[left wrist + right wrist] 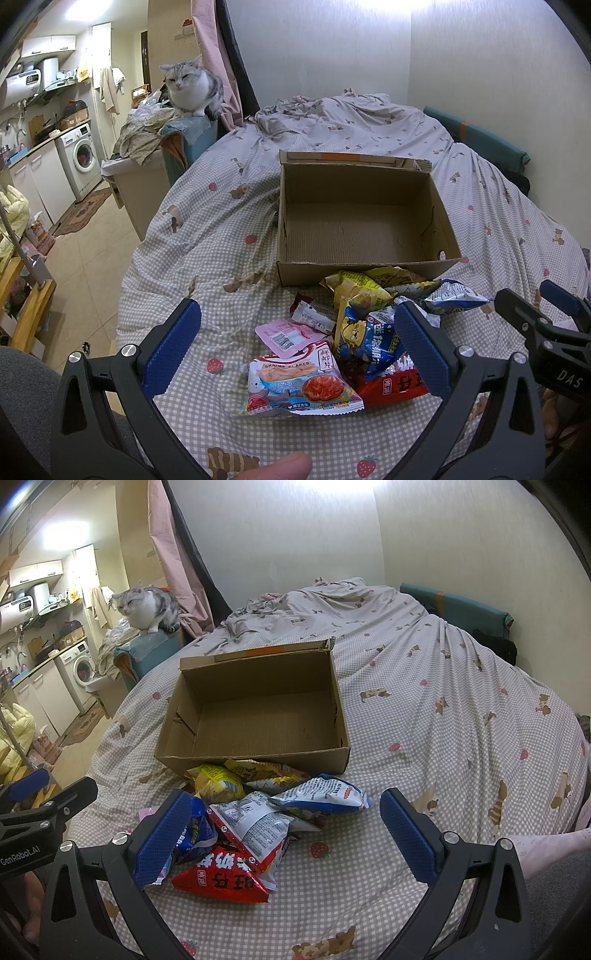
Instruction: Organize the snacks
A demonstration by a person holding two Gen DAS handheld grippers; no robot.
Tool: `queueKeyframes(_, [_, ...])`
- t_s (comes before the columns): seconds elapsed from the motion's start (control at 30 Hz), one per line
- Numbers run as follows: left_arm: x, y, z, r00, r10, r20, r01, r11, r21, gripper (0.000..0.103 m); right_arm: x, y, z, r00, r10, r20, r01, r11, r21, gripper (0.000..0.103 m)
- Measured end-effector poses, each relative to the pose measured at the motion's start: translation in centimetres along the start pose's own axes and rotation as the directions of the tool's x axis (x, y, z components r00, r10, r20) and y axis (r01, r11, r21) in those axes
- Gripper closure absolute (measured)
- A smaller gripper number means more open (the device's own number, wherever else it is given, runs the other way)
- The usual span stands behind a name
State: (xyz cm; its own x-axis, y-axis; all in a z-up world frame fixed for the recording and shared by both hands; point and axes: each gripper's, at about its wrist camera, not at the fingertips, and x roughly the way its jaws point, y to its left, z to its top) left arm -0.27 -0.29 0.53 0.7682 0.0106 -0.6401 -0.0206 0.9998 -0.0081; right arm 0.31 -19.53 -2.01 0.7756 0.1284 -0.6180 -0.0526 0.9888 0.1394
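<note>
An empty open cardboard box (pixel 369 275) (pixel 255 760) sits on the checked bedspread. A pile of snack packets lies just in front of it: a shrimp flakes bag (pixel 299 384), a pink packet (pixel 288 334), a blue bag (pixel 365 339), a red bag (pixel 221 878), a yellow bag (pixel 218 782) and a white and blue bag (pixel 321 794). My left gripper (pixel 295 347) is open above the pile's left part, holding nothing. My right gripper (pixel 284 834) is open above the pile's right part, holding nothing.
A grey and white cat (pixel 192 86) (pixel 147 605) sits on a covered stand beside the bed, far left. The bedspread (pixel 443 720) stretches to the wall behind and right of the box. A kitchen with a washing machine (pixel 83 155) lies left.
</note>
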Motion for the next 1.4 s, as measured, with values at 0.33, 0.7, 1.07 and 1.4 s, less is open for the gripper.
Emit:
queueKeyframes(0.33, [0.0,0.0,0.0,1.0,-0.001,-0.002,0.001,1.0,-0.001,0.0,0.0,0.0,0.0,1.0,0.001,0.001,-0.001,1.0,0.0,0.0])
queueKeyframes(0.7, [0.0,0.1,-0.1,1.0,0.002,-0.001,-0.002,1.0,0.001,0.0,0.0,0.0,0.0,1.0,-0.002,0.001,0.002,1.0,0.002,0.0])
queueKeyframes(1.07, [0.0,0.4,-0.1,1.0,0.003,-0.001,-0.003,1.0,0.001,0.0,0.0,0.0,0.0,1.0,-0.001,0.0,0.001,1.0,0.001,0.0])
queueKeyframes(1.4, [0.8,1.7,1.5,0.994,0.057,-0.089,-0.054,0.998,0.036,0.0,1.4,-2.9,2.8,0.996,0.029,-0.089,-0.024,0.998,0.056,0.0])
